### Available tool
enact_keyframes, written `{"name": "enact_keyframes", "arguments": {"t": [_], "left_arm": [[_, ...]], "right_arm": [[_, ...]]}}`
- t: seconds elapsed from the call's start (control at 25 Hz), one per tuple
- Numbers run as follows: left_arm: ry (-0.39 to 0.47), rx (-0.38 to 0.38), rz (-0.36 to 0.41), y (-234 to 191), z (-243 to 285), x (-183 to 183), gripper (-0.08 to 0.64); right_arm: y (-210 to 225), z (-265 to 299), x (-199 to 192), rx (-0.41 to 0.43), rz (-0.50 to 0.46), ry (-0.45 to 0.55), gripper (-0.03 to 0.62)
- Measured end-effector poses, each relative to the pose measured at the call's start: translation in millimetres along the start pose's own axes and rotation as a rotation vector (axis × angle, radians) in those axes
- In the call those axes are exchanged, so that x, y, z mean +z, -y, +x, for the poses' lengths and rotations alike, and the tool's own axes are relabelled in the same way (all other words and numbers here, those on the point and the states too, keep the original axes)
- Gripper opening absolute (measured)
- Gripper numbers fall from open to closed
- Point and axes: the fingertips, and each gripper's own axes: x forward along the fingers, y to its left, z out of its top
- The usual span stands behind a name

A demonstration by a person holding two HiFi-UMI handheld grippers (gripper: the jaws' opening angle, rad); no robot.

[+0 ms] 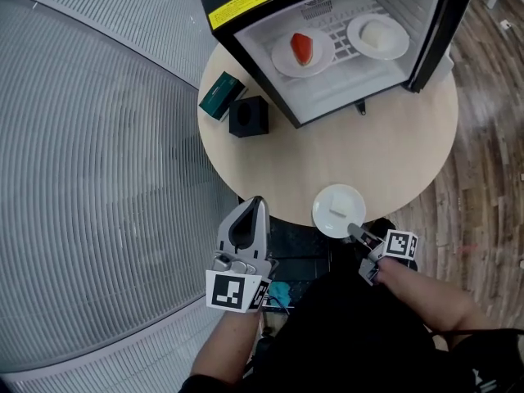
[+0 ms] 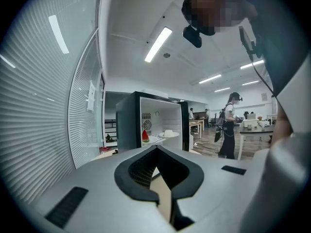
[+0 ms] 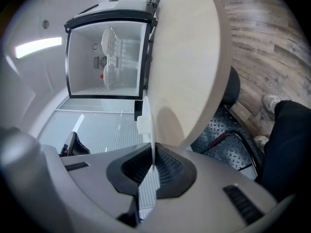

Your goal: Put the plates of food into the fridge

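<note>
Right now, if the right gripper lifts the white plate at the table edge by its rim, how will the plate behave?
The plate looks rigid, so it probably will not bend. The right gripper pinches only one part of the rim, so the far side may dip and tilt. The small white food seems loose and could slide.

**Plates and fridge: positions**

The fridge [image 1: 344, 92] has a black casing and a white interior. It stands on the round table [image 1: 327, 162] with its door open. Two white plates sit side by side on its wire shelf. The left plate [image 1: 282, 62] carries a red watermelon wedge [image 1: 302, 47]. The right plate [image 1: 399, 46] carries a pale block of food [image 1: 375, 33].

The third plate [image 1: 327, 199], also white, lies flat at the table's near edge, well apart from the fridge. A small white piece [image 1: 338, 212] sits at its centre. The right gripper [image 1: 358, 234] clamps its near rim, which runs edge-on between the pads.
</note>
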Motion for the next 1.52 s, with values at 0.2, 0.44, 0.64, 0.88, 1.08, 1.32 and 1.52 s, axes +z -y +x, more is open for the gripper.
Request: {"name": "enact_keyframes", "arguments": {"t": [0.2,0.44,0.64,0.88,1.08,1.32,1.52], "left_arm": [[0.038,-0.03,0.006,4.9,10.9,15.7,0.003],[0.078,-0.068,-0.001,15.0,18.5,30.8,0.003],[0.119,-0.084,-0.013,17.2,22.0,48.8,0.003],[0.166,-0.103,-0.037,20.6,33.1,69.4,0.003],[0.193,-0.094,-0.076,19.1,46.6,82.0,0.003],[0.209,-0.079,-0.069,24.3,71.9,94.3,0.003],[0.173,-0.048,-0.073,26.6,87.1,84.7,0.003]], "right_arm": [[-24.9,-3.8,11.9,0.065,0.036,0.042,0.017],[-52.8,-11.7,39.2,0.129,-0.017,0.088,0.017],[-81.0,-24.0,66.6,0.15,-0.023,0.137,0.017],[-120.7,-45.0,113.8,0.182,-0.022,0.227,0.017],[-144.0,-50.5,155.8,0.179,-0.046,0.284,0.017],[-147.1,-47.7,200.8,0.164,-0.061,0.303,0.017],[-146.2,-43.9,227.3,0.169,-0.051,0.291,0.017]]}}
